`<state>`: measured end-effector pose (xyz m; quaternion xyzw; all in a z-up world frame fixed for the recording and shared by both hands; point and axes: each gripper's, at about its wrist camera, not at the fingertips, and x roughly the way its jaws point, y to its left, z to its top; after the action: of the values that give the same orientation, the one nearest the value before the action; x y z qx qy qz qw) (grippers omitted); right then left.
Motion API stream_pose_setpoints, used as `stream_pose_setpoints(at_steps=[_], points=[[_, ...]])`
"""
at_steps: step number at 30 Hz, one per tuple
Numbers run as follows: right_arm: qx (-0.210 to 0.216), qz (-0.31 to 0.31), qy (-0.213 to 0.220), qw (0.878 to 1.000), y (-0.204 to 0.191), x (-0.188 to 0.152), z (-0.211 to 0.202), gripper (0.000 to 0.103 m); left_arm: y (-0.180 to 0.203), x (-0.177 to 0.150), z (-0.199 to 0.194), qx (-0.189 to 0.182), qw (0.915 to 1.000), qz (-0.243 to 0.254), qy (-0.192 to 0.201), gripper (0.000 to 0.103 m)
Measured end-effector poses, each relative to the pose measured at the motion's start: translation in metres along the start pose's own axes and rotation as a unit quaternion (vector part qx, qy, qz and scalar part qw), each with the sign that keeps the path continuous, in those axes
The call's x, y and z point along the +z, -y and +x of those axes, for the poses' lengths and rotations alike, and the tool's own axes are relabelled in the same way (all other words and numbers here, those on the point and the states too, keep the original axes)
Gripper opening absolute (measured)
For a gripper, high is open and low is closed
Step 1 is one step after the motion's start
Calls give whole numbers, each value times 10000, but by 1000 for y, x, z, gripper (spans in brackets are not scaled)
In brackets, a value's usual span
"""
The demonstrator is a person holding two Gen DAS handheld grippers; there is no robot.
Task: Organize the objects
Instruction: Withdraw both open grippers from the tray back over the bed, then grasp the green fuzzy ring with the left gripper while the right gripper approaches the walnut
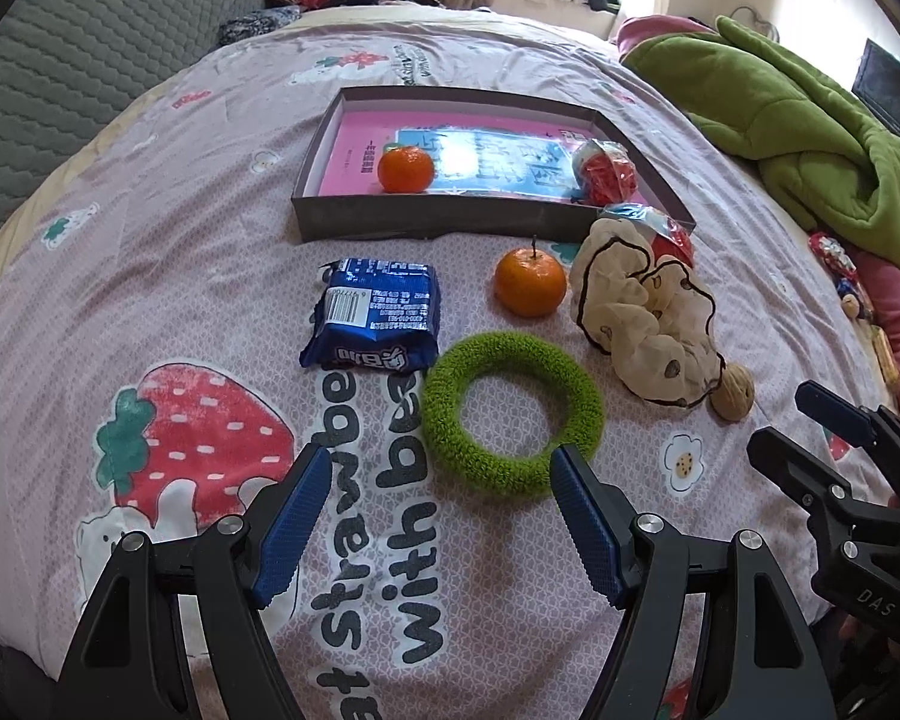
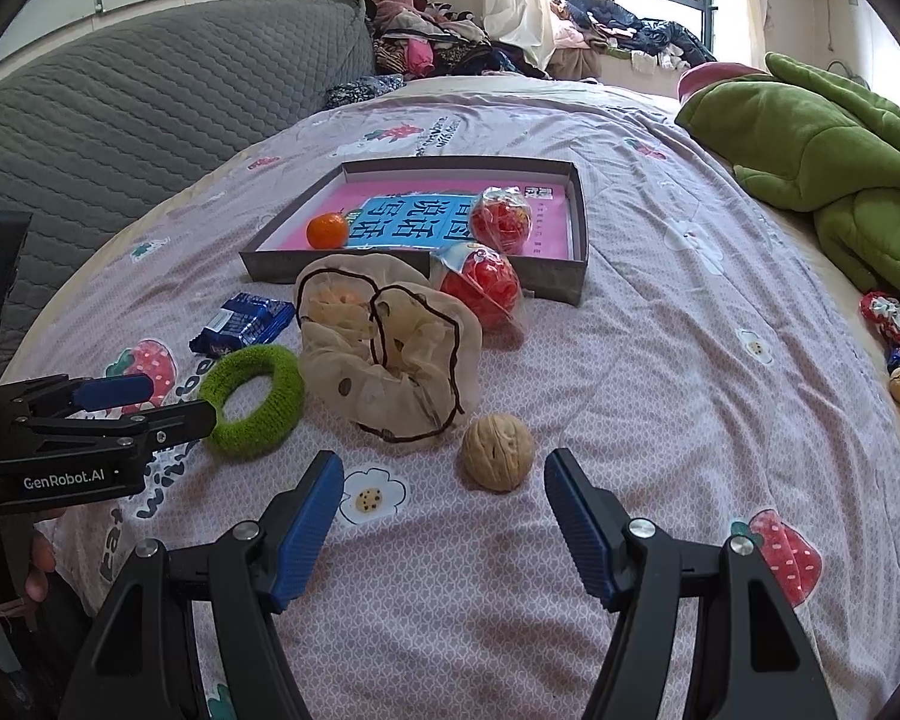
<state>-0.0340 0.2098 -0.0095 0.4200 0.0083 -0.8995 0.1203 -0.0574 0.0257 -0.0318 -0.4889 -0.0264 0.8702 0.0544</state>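
**Both claws wide apart over a strawberry-print bedsheet**

The landmark is the shallow grey cardboard box [image 1: 426, 222] with a pink and blue printed sheet inside, lying on the pale purple bedsheet [image 2: 660, 360]. Inside it sit a small orange mandarin [image 1: 406, 168] near its left front wall and a clear bag of red sweets [image 1: 606, 171] at its right side. Against the box's front right corner leans a second clear bag of red sweets [image 2: 480, 282]. Just in front of the box lie a second orange mandarin with a stem [image 1: 531, 282], a blue foil snack packet [image 1: 375, 315] to the left of that, and a cream gauzy scrunchie with dark edging [image 1: 645, 312] to the right. Nearer the camera than these are a green fuzzy ring scrunchie [image 1: 510, 414] and a tan walnut [image 2: 498, 452].

The left gripper [image 1: 441, 477] is spread wide and empty, its right fingertip touching the green ring's near rim. The right gripper [image 2: 444, 480] is also spread wide and empty, the walnut just ahead between its fingertips.
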Motion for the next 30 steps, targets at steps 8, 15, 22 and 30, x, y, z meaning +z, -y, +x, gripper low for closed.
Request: stream_pose_setpoints(at_steps=[8, 15, 22, 30], points=[[-8, 45, 7, 10000, 4, 0, 2, 69, -3, 2, 1, 23, 10000, -68, 24, 76], [-85, 103, -98, 9999, 9, -4, 14, 69, -4, 1, 12, 42, 9999, -71, -88, 76], [-167, 149, -115, 9997, 16, -6, 21, 69, -6, 0, 18, -4, 9999, -149, -86, 76], [-246, 4, -151, 9996, 13, -7, 29, 69, -10, 3, 27, 39, 9996, -248, -134, 76]])
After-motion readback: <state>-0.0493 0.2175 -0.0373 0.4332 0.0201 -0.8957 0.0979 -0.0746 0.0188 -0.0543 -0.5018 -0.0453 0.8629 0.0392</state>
